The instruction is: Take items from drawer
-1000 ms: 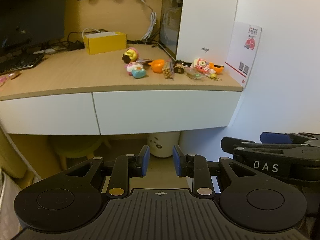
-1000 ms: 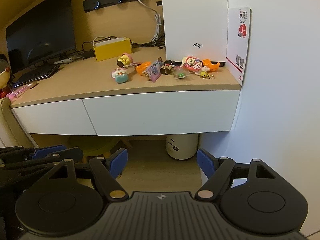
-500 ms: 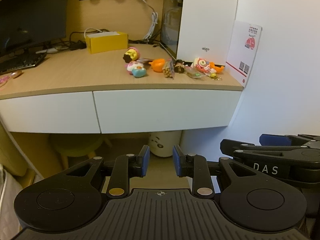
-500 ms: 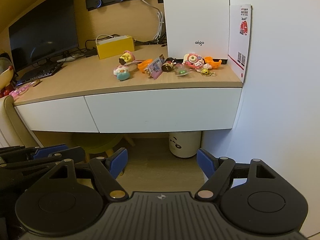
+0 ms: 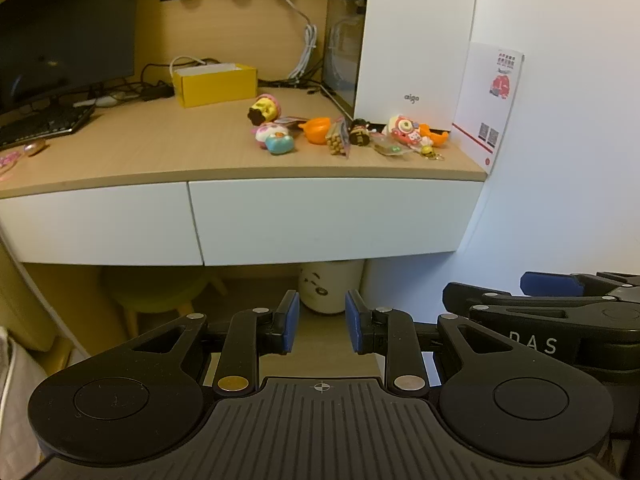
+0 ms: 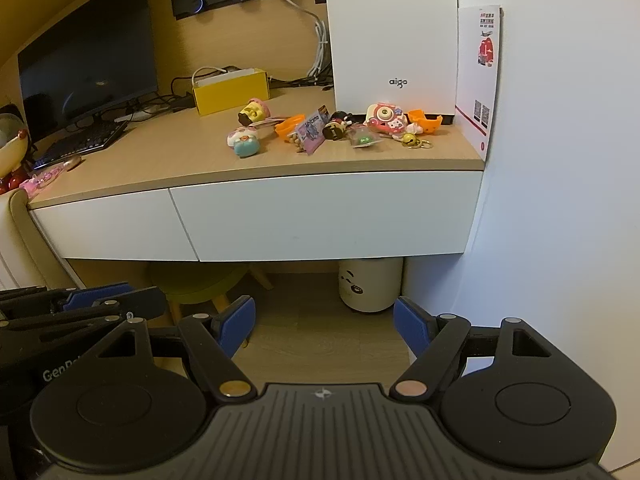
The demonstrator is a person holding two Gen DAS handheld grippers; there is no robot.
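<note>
Right-hand drawer (image 6: pixel 324 216) sits closed under the bench (image 6: pixel 180 164), its white front flush beside the left drawer (image 6: pixel 108 224). Small toys (image 6: pixel 332 126) cluster near the bench's right rear corner, just before a white tower case (image 6: pixel 392 36). Both claws hang low, well apart from the drawer: left claw (image 5: pixel 322 328) part open, empty; right claw (image 6: pixel 325 326) wide open, empty.

Home desk nook: wood-top desk (image 6: pixel 168 168) with white drawer fronts (image 6: pixel 320 216), monitor (image 6: pixel 88 64), keyboard (image 6: pixel 80 146), white PC tower (image 6: pixel 392 36), small toys (image 6: pixel 316 128) scattered on top, child's stool (image 6: pixel 200 280) underneath.
</note>
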